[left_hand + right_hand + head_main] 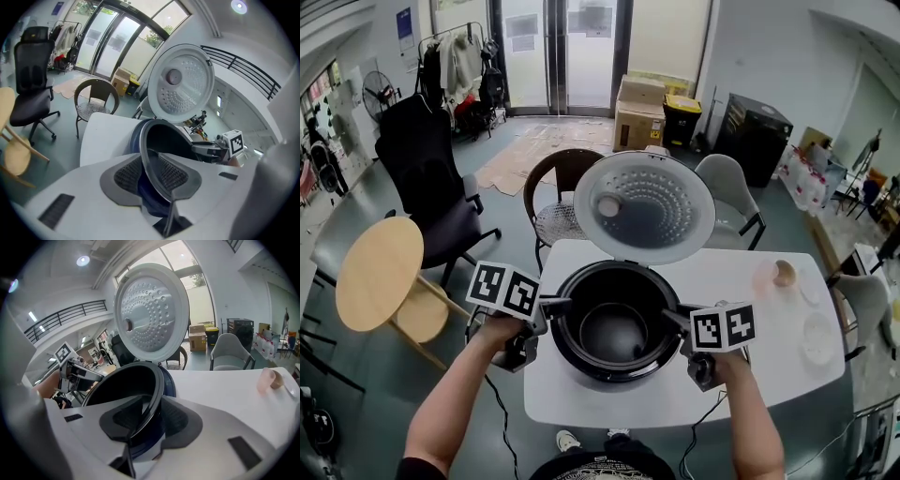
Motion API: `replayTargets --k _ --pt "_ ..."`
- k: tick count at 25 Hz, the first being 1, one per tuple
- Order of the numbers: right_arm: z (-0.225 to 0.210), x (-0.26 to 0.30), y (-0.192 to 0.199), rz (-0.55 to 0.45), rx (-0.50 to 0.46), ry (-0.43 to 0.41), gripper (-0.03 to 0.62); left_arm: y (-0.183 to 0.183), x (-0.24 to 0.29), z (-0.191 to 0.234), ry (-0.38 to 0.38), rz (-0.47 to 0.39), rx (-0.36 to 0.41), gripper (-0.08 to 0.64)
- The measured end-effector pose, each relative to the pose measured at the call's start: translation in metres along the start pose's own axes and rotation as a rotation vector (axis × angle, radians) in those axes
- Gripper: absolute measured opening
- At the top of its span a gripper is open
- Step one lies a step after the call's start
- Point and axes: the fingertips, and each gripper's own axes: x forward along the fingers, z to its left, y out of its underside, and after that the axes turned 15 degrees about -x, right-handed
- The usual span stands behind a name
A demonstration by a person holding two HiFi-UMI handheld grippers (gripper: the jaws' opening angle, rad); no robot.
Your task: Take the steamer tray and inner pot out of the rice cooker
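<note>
The rice cooker (616, 372) stands on the white table (769, 370) with its lid (644, 206) raised. The dark inner pot (614, 330) sits inside it, and nothing shows in the pot. My left gripper (555, 307) is at the pot's left rim and my right gripper (675, 319) at its right rim. In the left gripper view the pot's rim (149, 159) runs between the pads, with my left gripper (151, 176) shut on it. In the right gripper view my right gripper (149, 416) is likewise shut on the rim (157, 394). I cannot pick out a steamer tray for certain.
A pinkish cup (766, 278) and a pale round dish (818, 336) lie on the table's right side. Chairs (562, 192) stand behind the table. A round wooden table (380, 272) is to the left. A cable (502, 412) hangs at the table's front left.
</note>
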Motion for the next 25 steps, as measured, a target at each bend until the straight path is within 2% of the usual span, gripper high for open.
replayTargets --k 2,6,8,13,19,25 --pt "-0.004 0.001 0.000 -0.012 0.034 -0.006 0.129 -0.001 0.002 0.005 -0.027 -0.017 -0.014 0.067" --pt "-0.009 0.002 -0.006 -0.066 0.155 -0.030 0.107 -0.002 0.000 0.005 -0.026 -0.065 -0.009 0.067" --pt "-0.008 0.001 -0.008 -0.098 0.213 -0.040 0.097 -0.001 -0.003 0.005 -0.007 -0.092 -0.039 0.066" --pt "-0.005 -0.007 -0.012 -0.131 0.233 -0.014 0.083 0.000 -0.017 -0.003 0.089 -0.161 -0.122 0.051" --pt "-0.002 -0.034 -0.035 -0.277 0.309 -0.061 0.084 -0.013 -0.039 -0.028 0.215 -0.278 -0.177 0.049" --pt "0.014 -0.051 -0.052 -0.367 0.318 -0.066 0.084 -0.017 -0.064 -0.037 0.311 -0.349 -0.212 0.048"
